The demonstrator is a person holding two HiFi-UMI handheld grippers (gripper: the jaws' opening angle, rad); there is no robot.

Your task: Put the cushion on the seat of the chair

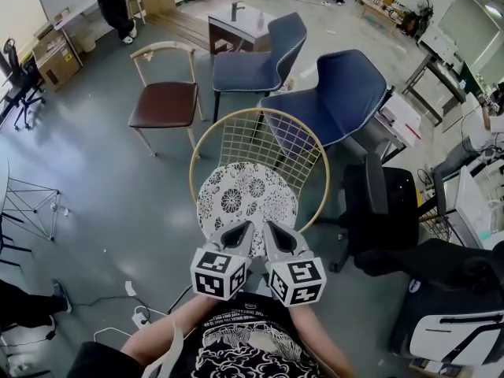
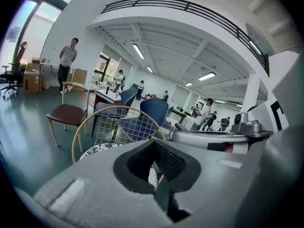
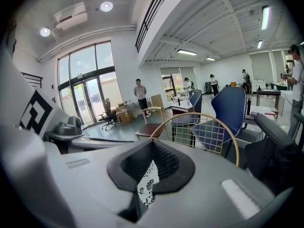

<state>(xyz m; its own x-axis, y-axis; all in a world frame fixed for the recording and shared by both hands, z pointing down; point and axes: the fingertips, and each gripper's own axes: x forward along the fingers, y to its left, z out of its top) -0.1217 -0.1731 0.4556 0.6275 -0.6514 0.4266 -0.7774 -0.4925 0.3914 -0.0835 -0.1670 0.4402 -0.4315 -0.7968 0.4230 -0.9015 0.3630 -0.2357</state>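
Observation:
A round white cushion [image 1: 244, 199] with a black flower print lies flat on the seat of the gold wire chair [image 1: 201, 144]. My left gripper [image 1: 244, 228] and right gripper [image 1: 272, 227] sit side by side at the cushion's near edge, tips over the fabric. In the left gripper view the left gripper [image 2: 154, 141] has its jaws meeting, and the cushion [image 2: 97, 150] and chair rim [image 2: 80, 137] show past them. In the right gripper view the right gripper [image 3: 153, 141] is closed too, with printed cushion [image 3: 148, 184] showing through the slot. Whether fabric is pinched is hidden.
A brown chair [image 1: 164, 103] stands at the back left and two blue chairs [image 1: 252, 65] [image 1: 339, 93] stand just behind the wire chair. A black office chair [image 1: 386, 203] is close on the right. Cables and a power strip [image 1: 142, 315] lie on the floor at the near left.

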